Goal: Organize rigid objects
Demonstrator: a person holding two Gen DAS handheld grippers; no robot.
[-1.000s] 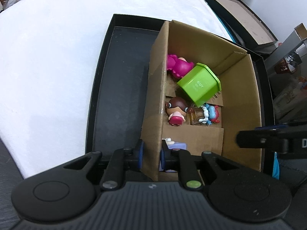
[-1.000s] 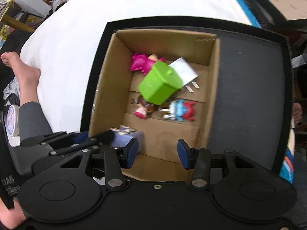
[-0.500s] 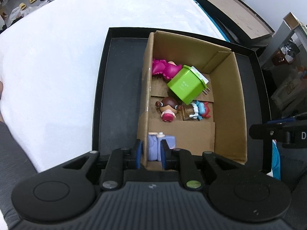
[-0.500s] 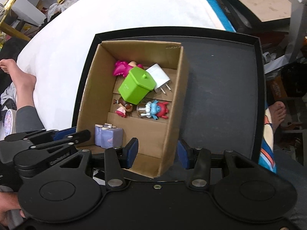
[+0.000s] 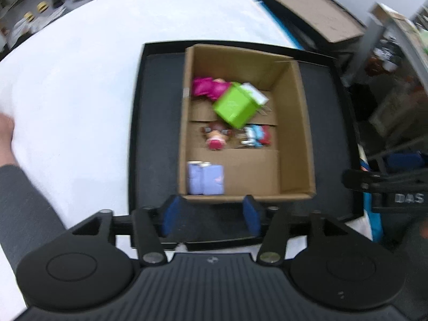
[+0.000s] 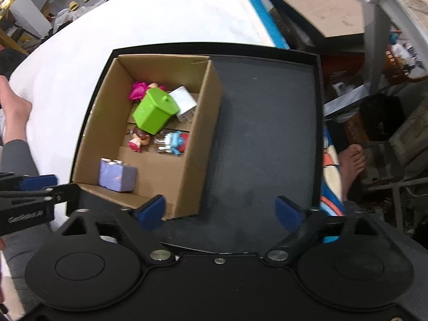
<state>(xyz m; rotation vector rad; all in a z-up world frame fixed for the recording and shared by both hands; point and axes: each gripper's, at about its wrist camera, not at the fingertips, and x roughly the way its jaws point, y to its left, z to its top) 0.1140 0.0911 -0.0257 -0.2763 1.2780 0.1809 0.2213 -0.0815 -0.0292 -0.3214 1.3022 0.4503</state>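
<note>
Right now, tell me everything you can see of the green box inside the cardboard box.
The green box is a bright lime cube, plastic by its look, with a lid that has a small knob. It lies tilted on its side in the far half of the cardboard box. It overlaps the pink doll behind it and the white charger beside it. No gripper touches it.

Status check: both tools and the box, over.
Left tool open, empty. Right tool open, empty. Cardboard box in black tray, toys inside. Nothing blocking.

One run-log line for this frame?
left gripper: open, empty | right gripper: open, empty | brown cardboard box: on black tray, toys inside
</note>
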